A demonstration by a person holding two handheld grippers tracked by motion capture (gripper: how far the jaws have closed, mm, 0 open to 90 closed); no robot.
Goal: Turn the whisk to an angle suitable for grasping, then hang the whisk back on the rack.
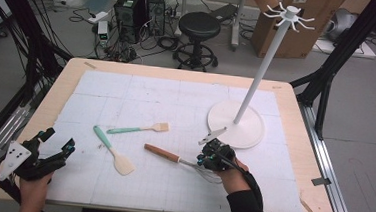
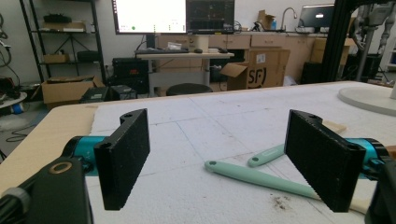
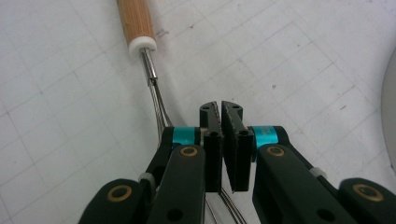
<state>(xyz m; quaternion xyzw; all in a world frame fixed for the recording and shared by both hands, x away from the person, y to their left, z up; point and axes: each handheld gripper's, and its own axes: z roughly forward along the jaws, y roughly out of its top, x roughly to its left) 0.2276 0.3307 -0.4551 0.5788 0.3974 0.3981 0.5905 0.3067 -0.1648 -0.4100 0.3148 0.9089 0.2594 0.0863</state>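
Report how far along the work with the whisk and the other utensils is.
Done: nothing hangs on the white hook stand yet. In hand: the right gripper, jaws shut, sits over the wires of the wooden-handled whisk; whether it grips them is unclear. Left: the two mint-handled spatulas lie untouched on the mat, and the left gripper waits open.

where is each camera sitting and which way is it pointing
High view: above the person's side, looking forward and down on the table; both forearms show, with the left gripper and right gripper.
Left gripper view: rides the left gripper, low and level across the table at two spatulas; its open jaws show.
Right gripper view: rides the right gripper, looking steeply down at the whisk; its shut jaws show, whisk wires by them.
Shared: high and right gripper views share the whisk; high and left the spatulas.
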